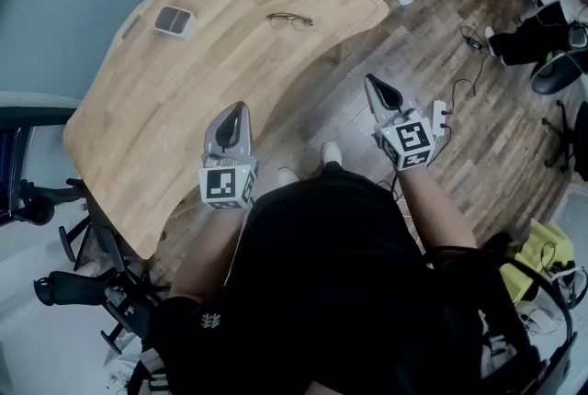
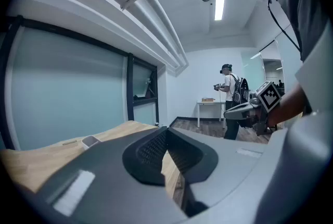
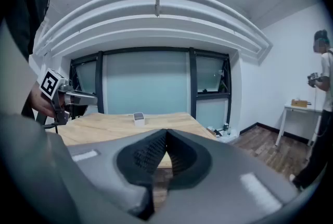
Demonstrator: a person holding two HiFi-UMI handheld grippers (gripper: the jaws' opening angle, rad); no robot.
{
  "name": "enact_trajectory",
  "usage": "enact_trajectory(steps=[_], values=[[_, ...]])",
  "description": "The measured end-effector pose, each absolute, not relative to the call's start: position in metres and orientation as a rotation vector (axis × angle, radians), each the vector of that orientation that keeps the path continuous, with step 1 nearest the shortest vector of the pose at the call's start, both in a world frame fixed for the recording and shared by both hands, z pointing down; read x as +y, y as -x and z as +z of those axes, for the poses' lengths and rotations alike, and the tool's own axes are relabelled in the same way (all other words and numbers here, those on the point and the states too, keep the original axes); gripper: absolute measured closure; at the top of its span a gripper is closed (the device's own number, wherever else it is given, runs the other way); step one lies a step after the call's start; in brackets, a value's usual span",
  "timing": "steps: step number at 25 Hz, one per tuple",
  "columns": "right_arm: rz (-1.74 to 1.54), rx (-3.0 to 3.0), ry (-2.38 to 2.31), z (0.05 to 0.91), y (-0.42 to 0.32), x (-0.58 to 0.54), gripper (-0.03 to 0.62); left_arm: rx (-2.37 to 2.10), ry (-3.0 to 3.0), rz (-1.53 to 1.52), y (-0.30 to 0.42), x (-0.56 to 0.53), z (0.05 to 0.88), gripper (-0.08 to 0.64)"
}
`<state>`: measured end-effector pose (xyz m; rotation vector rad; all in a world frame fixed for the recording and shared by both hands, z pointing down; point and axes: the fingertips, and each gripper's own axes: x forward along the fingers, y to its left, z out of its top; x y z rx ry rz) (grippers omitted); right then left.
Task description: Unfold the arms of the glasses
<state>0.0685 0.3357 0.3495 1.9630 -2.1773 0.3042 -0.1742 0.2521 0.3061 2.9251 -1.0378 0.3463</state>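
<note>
A pair of thin-framed glasses [image 1: 290, 19] lies on the far part of the light wooden table [image 1: 184, 108], well away from both grippers. My left gripper [image 1: 236, 115] hovers over the table's near edge, shut with nothing between its jaws. My right gripper [image 1: 380, 90] is held over the floor, to the right of the table, also shut and empty. In the left gripper view the closed jaws [image 2: 165, 134] point across the table. The right gripper view shows the shut jaws [image 3: 165, 137] aimed at the table [image 3: 109, 126] with the left gripper [image 3: 78, 97] at the left.
A small grey-white box [image 1: 173, 19] sits on the table's far left. Office chairs [image 1: 55, 200] stand to the left. Cables [image 1: 469, 62] lie on the wooden floor, and a bag [image 1: 542, 265] is at the right. Another person [image 2: 231, 92] stands by a far desk.
</note>
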Motion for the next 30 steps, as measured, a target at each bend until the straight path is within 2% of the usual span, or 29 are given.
enact_trajectory(steps=[14,30], values=[[0.329,-2.290,-1.871,0.358,-0.120,0.322,0.591,-1.170,-2.893,0.365,0.117,0.238,0.296,0.555],[0.392,-2.285,-1.605,0.388,-0.098,0.137,0.591,-1.050,-2.822,0.367,0.099,0.090,0.357,0.555]])
